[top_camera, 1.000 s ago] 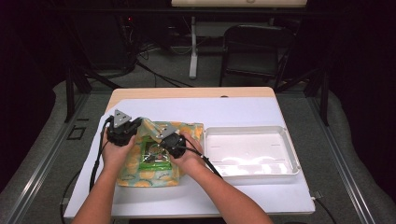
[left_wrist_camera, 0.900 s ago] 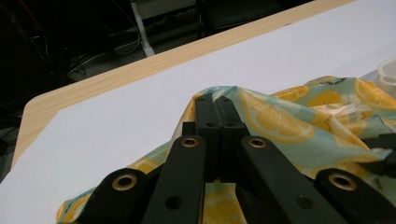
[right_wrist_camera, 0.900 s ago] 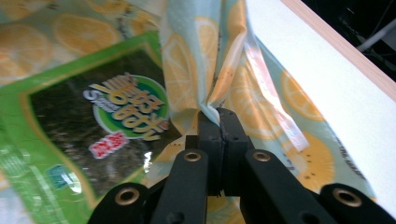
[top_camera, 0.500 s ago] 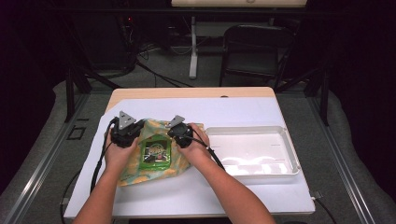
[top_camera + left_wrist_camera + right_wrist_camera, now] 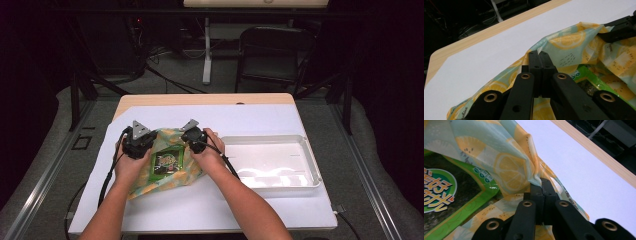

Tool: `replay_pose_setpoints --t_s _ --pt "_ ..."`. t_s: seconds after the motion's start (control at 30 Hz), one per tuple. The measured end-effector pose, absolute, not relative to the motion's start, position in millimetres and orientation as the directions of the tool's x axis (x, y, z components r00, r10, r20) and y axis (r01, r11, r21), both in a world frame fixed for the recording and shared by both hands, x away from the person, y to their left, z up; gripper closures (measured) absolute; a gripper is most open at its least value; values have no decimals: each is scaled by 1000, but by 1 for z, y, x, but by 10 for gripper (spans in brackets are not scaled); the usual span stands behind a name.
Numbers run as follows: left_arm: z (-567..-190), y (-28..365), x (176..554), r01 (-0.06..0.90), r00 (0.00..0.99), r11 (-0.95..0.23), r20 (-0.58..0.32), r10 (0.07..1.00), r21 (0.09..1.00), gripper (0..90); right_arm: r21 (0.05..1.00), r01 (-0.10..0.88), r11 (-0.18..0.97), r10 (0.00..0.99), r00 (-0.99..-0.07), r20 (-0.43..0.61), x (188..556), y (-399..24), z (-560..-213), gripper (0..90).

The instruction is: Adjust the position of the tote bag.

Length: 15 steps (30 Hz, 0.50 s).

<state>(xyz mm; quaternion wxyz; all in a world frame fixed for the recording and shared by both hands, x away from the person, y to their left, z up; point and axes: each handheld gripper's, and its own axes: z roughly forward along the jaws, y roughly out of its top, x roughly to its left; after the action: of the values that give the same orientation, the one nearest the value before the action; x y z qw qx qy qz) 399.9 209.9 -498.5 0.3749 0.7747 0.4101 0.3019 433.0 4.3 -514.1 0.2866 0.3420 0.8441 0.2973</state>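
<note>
A yellow and pale-blue lemon-print cloth lies on the white table cover, with a green snack packet lying in its middle. My left gripper is at the cloth's far left edge and its jaws are shut on a fold of the cloth; the left gripper's jaw tips meet on the fabric. My right gripper is at the far right edge. The right gripper's jaws pinch a gathered fold of the cloth, with the packet to their left.
A shallow white tray stands to the right of the cloth, close to the right forearm. White paper covers the wooden table. Beyond the table stand a dark chair and cables on the floor.
My right gripper has moved away from me and a little right, from over the packet to the cloth's far right edge. More of the green packet now shows. The left gripper has barely moved.
</note>
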Motion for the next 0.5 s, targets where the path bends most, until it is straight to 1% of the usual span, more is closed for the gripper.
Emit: replay_pose_setpoints --t_s 0.27,0.37,0.43,0.5 --pt "-504 210 404 448 493 -404 157 856 798 888 683 446 578 758 -603 -248 443 6 -523 899" --pt "-502 211 403 445 499 -393 142 855 805 824 681 468 564 767 -602 -222 445 5 -526 898" --pt "-496 212 400 438 489 -376 134 862 817 764 678 476 559 769 -603 -211 447 4 -526 898" --pt "-489 215 395 425 486 -340 106 868 839 716 681 486 548 773 -605 -190 448 3 -526 896"
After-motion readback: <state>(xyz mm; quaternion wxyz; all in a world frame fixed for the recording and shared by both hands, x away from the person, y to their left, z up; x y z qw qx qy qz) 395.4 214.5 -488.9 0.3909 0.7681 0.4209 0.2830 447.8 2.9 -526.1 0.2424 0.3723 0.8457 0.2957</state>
